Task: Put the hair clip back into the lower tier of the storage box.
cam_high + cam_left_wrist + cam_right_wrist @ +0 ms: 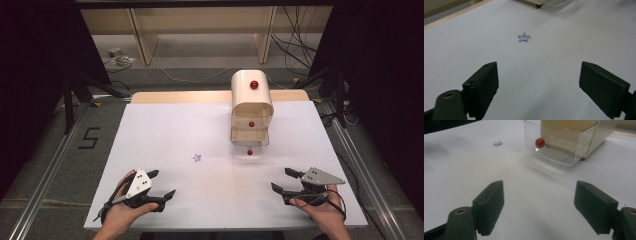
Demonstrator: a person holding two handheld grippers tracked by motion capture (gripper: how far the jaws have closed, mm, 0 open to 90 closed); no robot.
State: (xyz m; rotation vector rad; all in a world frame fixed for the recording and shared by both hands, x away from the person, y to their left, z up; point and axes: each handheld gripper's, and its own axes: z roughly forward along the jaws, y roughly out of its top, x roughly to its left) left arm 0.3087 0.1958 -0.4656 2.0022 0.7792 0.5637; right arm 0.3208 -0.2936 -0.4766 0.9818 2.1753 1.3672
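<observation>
Left gripper [162,186]: near table edge, black jaws spread, nothing between.
Right gripper [281,180]: near edge, jaws spread, empty.
Small purple star-shaped piece [197,158]: flat on white table [160,130], ahead of left gripper.
Cream drawer cabinet with clear drawers and red knobs [251,107]: far side, bottom drawer pulled out.

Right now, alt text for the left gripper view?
A small lilac star-shaped piece lies flat on the white tabletop, ahead of the open left hand-held gripper, whose black jaws stand wide apart with nothing between them.
</observation>
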